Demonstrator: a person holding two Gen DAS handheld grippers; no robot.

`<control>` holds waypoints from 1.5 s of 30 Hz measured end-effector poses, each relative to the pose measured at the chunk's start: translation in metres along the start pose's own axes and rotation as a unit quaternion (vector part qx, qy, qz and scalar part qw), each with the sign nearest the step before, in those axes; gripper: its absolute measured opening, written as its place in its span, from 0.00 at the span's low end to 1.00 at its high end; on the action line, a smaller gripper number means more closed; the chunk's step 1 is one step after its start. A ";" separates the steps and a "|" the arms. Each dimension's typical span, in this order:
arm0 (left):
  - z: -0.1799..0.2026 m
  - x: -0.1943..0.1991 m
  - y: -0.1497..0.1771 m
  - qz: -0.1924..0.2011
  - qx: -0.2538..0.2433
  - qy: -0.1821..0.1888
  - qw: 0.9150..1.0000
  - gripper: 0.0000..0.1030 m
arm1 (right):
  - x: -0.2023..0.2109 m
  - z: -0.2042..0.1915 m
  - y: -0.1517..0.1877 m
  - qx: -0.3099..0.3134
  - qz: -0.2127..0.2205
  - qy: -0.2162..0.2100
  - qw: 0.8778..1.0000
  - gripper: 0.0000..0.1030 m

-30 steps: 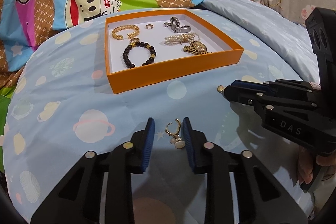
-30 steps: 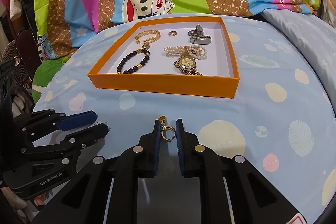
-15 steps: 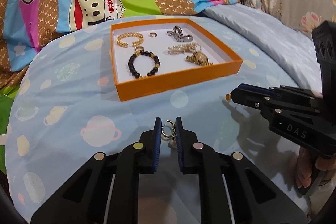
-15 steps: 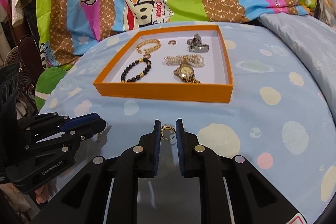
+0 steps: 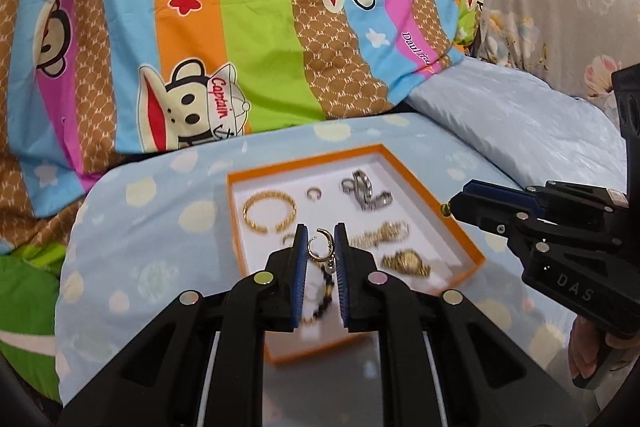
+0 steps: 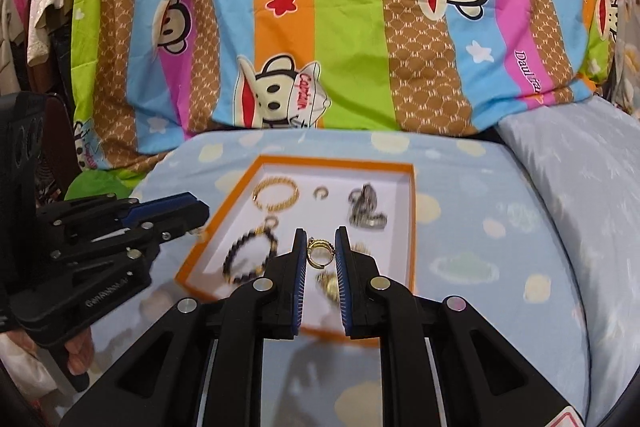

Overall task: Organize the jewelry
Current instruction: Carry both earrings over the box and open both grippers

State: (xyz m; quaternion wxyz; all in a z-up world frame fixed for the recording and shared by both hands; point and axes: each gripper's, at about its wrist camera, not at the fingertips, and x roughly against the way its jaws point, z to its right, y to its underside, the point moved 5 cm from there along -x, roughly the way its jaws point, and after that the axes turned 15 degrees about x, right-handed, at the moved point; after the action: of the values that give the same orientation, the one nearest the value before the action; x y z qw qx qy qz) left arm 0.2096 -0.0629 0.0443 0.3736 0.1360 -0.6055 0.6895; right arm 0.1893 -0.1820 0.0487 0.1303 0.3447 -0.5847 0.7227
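Note:
My left gripper (image 5: 320, 233) is shut on a gold hoop earring with pearl drops (image 5: 320, 247) and holds it above the near part of the orange tray (image 5: 468, 253). My right gripper (image 6: 320, 241) is shut on a small gold hoop earring (image 6: 320, 251), held above the same tray (image 6: 412, 227). The tray holds a gold bangle (image 5: 269, 211), a small ring (image 5: 314, 193), a silver ring clasp (image 5: 366, 191), a pearl bracelet (image 5: 380, 233), a gold watch (image 5: 406, 261) and a black bead bracelet (image 6: 248, 255). Each gripper shows in the other's view, the right (image 5: 446, 209) and the left (image 6: 200, 227).
The tray lies on a light blue bedsheet with planet prints (image 6: 480, 267). A striped monkey-print quilt (image 6: 320, 27) rises behind it. A pale blue pillow (image 5: 520, 131) lies at the right, and a green cushion (image 5: 24, 287) at the left.
Both grippers have lifted off the sheet with their earrings and moved forward over the tray. The left jaws closed on the pearl earring a second ago.

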 end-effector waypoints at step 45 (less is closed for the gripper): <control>-0.008 -0.116 -0.008 -0.055 0.013 -0.031 0.998 0.13 | -0.117 0.019 0.009 -0.020 -0.068 -0.028 0.997 0.13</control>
State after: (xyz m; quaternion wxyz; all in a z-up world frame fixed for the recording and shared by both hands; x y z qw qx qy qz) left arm 0.2969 -0.0962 -0.0259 0.3906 0.1952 -0.5993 0.6710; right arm 0.2756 -0.1770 -0.0323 0.1695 0.4009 -0.5775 0.6907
